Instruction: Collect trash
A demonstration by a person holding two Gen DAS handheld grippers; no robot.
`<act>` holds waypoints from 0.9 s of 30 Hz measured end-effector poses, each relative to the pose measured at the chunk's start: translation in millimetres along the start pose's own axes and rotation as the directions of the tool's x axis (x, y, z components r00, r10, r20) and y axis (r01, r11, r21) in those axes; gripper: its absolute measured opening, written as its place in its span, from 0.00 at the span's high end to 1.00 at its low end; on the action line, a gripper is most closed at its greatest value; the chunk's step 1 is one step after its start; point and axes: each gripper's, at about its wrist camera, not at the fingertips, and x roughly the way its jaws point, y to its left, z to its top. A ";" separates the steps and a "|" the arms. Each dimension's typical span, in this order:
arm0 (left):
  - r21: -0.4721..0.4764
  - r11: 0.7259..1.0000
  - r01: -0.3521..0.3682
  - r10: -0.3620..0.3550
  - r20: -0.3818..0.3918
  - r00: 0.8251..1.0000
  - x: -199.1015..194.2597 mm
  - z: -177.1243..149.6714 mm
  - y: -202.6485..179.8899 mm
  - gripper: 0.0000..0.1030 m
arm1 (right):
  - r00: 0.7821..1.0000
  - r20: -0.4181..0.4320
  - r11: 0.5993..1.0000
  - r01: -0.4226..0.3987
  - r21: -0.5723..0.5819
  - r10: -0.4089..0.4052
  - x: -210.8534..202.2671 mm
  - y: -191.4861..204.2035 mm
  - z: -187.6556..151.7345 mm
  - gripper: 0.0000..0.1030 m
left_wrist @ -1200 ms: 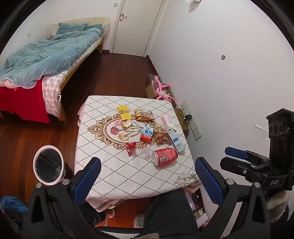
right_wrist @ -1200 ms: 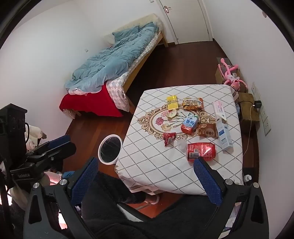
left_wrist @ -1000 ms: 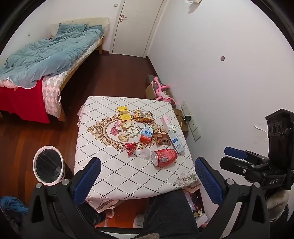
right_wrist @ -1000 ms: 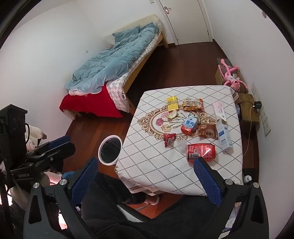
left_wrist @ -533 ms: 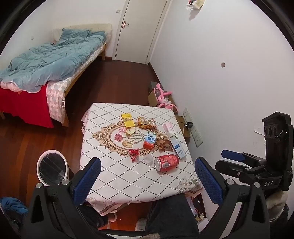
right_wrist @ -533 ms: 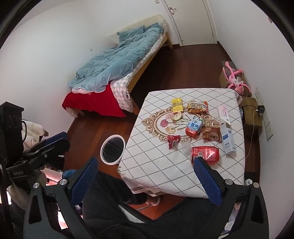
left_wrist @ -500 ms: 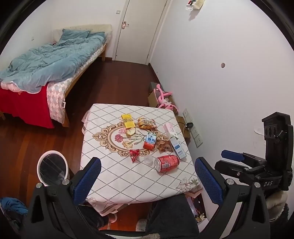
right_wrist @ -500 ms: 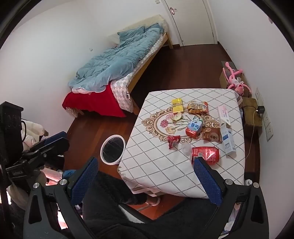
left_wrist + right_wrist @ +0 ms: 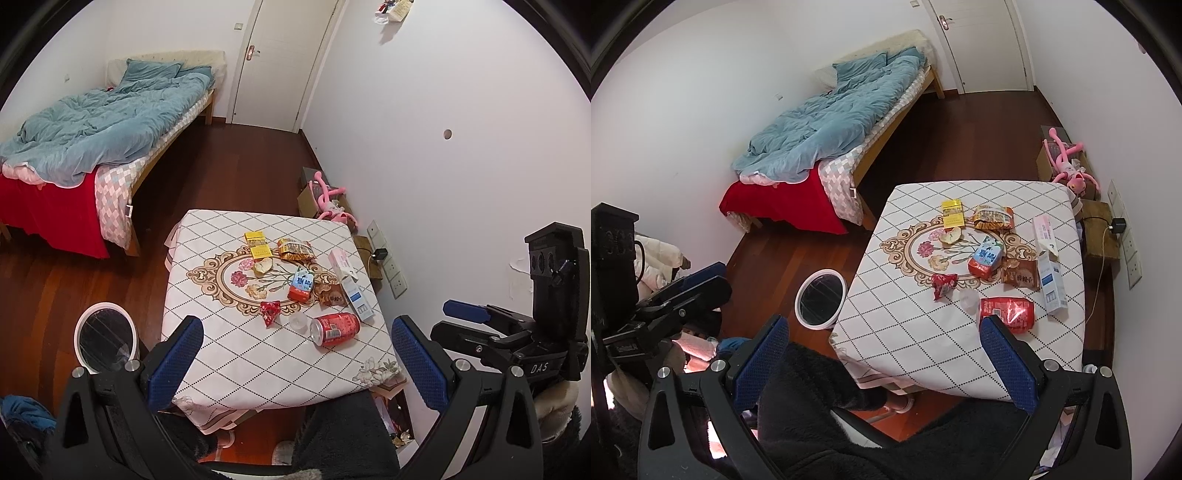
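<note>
Trash lies on a small table (image 9: 229, 354) with a white diamond-pattern cloth: a red can (image 9: 334, 328) on its side, a red wrapper (image 9: 269, 312), a clear cup (image 9: 298, 323), a blue-red carton (image 9: 301, 284), a brown packet (image 9: 330, 293), a long white box (image 9: 351, 282), a snack bag (image 9: 295, 249) and yellow packs (image 9: 258, 243). The can (image 9: 1008, 314) also shows in the right wrist view. My left gripper (image 9: 295, 365) is open and empty, high above the table's near edge. My right gripper (image 9: 884, 363) is open and empty, likewise above it.
A round white bin (image 9: 103, 341) with a clear liner stands on the wooden floor left of the table. A bed (image 9: 96, 147) with a blue duvet is at the back left. A pink plush toy (image 9: 330, 206) and wall sockets (image 9: 388, 266) are by the right wall.
Both grippers have risen and tilted up a little, so the table sits lower and smaller in both views. Nothing on the table has moved.
</note>
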 end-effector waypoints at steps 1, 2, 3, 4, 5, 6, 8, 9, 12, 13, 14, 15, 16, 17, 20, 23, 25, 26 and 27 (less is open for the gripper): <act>-0.001 1.000 0.001 -0.001 -0.001 1.000 0.1 -0.9 -0.2 0.00 | 1.000 -0.001 1.000 -0.001 -0.001 0.001 0.1 0.3 0.4 0.00; -0.001 1.000 0.002 -0.002 -0.002 1.000 0.6 -1.4 -0.1 0.00 | 1.000 -0.001 1.000 -0.002 0.000 0.002 0.1 0.7 0.7 0.00; -0.001 1.000 0.002 -0.002 -0.003 1.000 1.2 -1.8 -0.2 0.00 | 1.000 -0.002 1.000 -0.001 -0.002 0.001 0.6 1.5 0.6 0.00; -0.002 1.000 0.003 -0.003 -0.004 1.000 1.7 -1.8 0.6 0.00 | 1.000 -0.003 1.000 -0.001 -0.004 0.001 0.9 2.2 0.7 0.00; -0.004 1.000 0.002 -0.002 -0.005 1.000 2.7 -2.2 0.2 0.00 | 1.000 -0.004 1.000 -0.002 -0.003 0.002 1.0 2.2 0.9 0.00; -0.006 1.000 0.002 -0.002 -0.006 1.000 3.3 -2.9 0.7 0.00 | 1.000 -0.005 1.000 -0.002 -0.005 0.002 1.2 2.3 0.9 0.00; -0.010 1.000 0.003 -0.003 -0.009 1.000 4.5 -4.1 2.5 0.00 | 1.000 -0.008 1.000 -0.002 -0.009 0.002 1.4 4.4 2.1 0.00; -0.012 1.000 0.003 -0.004 -0.010 1.000 5.7 -4.0 3.3 0.00 | 1.000 -0.009 1.000 -0.002 -0.009 0.002 1.6 4.7 2.2 0.00; -0.015 1.000 0.005 -0.005 -0.013 1.000 7.1 -4.3 3.7 0.00 | 1.000 -0.011 1.000 -0.003 -0.011 0.003 2.3 4.9 1.7 0.00; -0.017 1.000 0.007 -0.007 -0.014 1.000 7.5 -4.5 3.9 0.00 | 1.000 -0.012 1.000 -0.004 -0.012 0.004 1.7 5.4 1.7 0.00; -0.018 1.000 0.009 -0.009 -0.014 1.000 7.8 -4.8 4.1 0.00 | 1.000 -0.012 1.000 -0.004 -0.012 0.004 1.7 5.9 1.8 0.00; -0.018 1.000 0.009 -0.009 -0.014 1.000 7.8 -5.5 5.1 0.00 | 1.000 -0.011 1.000 -0.004 -0.012 0.004 1.6 5.8 1.7 0.00; -0.018 1.000 0.009 -0.010 -0.014 1.000 8.1 -5.6 5.2 0.00 | 1.000 -0.011 1.000 -0.004 -0.012 0.004 1.6 5.8 2.0 0.00; -0.018 1.000 0.011 -0.011 -0.014 1.000 7.7 -5.8 5.3 0.00 | 1.000 -0.012 1.000 -0.005 -0.012 0.005 1.7 6.0 2.1 0.00; -0.017 1.000 0.011 -0.012 -0.016 1.000 8.5 -6.8 5.7 0.00 | 1.000 -0.013 1.000 -0.004 -0.012 0.004 1.7 6.0 2.3 0.00; -0.017 1.000 0.013 -0.013 -0.017 1.000 9.7 -8.2 6.5 0.00 | 1.000 -0.013 1.000 -0.005 -0.013 0.005 2.3 6.5 2.4 0.00; -0.019 1.000 0.014 -0.014 -0.019 1.000 10.4 -8.2 7.9 0.00 | 1.000 -0.013 1.000 -0.006 -0.012 0.006 2.6 6.4 2.3 0.00; -0.020 1.000 0.013 -0.014 -0.020 1.000 10.8 -8.3 8.0 0.00 | 1.000 -0.013 1.000 -0.006 -0.012 0.006 2.6 6.6 2.3 0.00; -0.020 1.000 0.013 -0.014 -0.020 1.000 11.2 -8.6 7.7 0.00 | 1.000 -0.012 1.000 -0.005 -0.011 0.005 2.6 6.7 2.1 0.00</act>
